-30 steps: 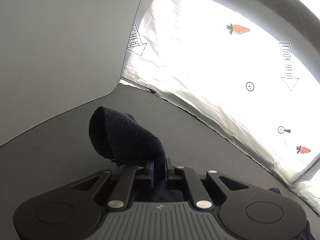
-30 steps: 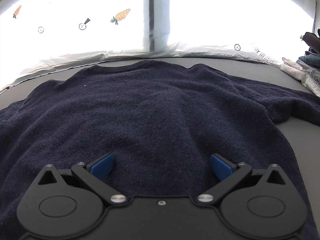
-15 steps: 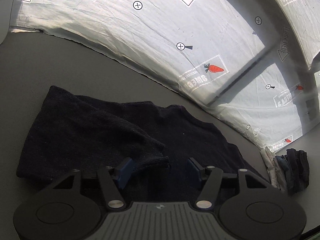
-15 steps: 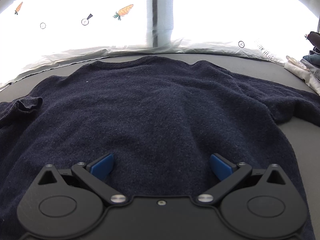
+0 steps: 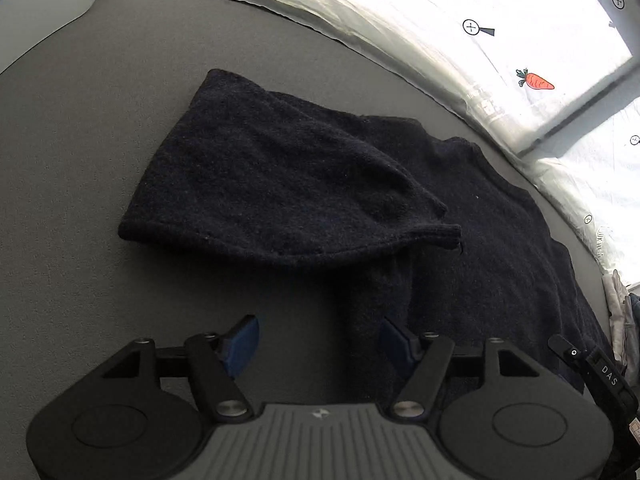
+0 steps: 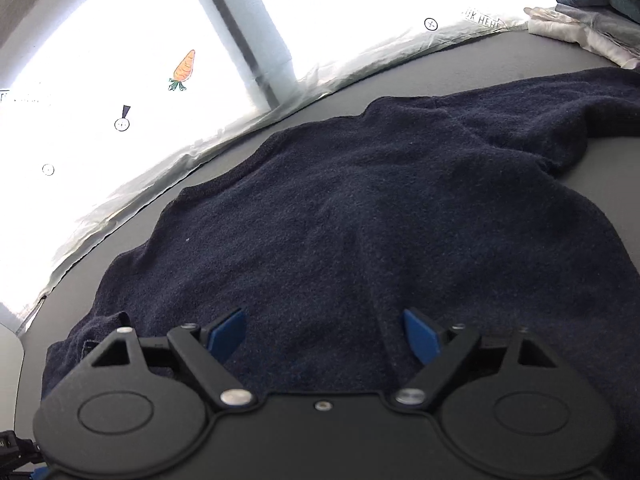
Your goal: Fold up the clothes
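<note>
Now that the sleeve (image 5: 288,184) is lying folded ahead of its emptied, widening jaws, the left gripper (image 5: 318,340) is backing off. Right gripper (image 6: 324,330) jaws are narrowing, gripping nothing, over the sweater (image 6: 380,208) on the surface (image 5: 100,120).

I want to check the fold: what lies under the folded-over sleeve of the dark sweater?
The sleeve lies across the sweater's body at its right end; its left part rests on the grey table. What it covers stays hidden.

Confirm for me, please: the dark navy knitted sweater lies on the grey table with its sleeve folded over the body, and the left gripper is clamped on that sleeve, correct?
Not quite. The left wrist view shows the left gripper with its jaws apart and opening, nothing between them. The dark navy knitted sweater does lie on the grey table, its sleeve folded over the body.
</note>
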`<state>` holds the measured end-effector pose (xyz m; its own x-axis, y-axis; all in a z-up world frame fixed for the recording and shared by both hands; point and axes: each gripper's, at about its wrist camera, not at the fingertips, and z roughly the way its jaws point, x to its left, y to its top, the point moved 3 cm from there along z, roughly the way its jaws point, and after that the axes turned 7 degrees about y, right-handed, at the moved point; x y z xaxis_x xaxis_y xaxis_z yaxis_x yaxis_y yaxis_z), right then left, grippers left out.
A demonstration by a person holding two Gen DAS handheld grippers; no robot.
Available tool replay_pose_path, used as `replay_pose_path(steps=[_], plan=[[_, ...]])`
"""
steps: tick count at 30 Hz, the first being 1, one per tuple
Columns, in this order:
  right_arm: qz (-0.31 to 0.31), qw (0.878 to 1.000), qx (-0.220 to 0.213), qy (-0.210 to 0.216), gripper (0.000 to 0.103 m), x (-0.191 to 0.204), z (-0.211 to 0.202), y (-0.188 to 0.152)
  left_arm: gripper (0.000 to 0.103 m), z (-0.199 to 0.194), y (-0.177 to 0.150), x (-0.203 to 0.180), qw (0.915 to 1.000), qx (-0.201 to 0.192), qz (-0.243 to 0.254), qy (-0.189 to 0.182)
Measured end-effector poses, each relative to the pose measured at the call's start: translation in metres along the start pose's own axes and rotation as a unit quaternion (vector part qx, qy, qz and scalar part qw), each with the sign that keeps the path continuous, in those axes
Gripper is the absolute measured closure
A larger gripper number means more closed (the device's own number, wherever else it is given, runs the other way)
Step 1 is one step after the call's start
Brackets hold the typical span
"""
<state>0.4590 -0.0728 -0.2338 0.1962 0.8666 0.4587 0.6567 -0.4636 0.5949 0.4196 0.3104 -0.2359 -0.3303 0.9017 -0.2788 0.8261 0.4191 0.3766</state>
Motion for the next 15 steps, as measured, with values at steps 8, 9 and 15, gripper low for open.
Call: replay_pose_path(steps=[8, 9, 15], plan=[[-0.043, 0.994, -0.001, -0.102, 0.028, -0.018, -0.020, 0.007, 0.021, 0.011, -0.001, -0.004, 0.9999, 0.012, 0.011, -0.001], [-0.054, 0.992, -0.009, -0.114, 0.028, -0.022, -0.027, 0.008, 0.020, 0.011, 0.000, -0.005, 0.9998, 0.012, 0.014, 0.000], [-0.103, 0.963, -0.048, -0.244, 0.026, -0.080, -0.055, 0.020, 0.010, 0.014, -0.003, -0.015, 0.9989, 0.011, 0.046, 0.003]])
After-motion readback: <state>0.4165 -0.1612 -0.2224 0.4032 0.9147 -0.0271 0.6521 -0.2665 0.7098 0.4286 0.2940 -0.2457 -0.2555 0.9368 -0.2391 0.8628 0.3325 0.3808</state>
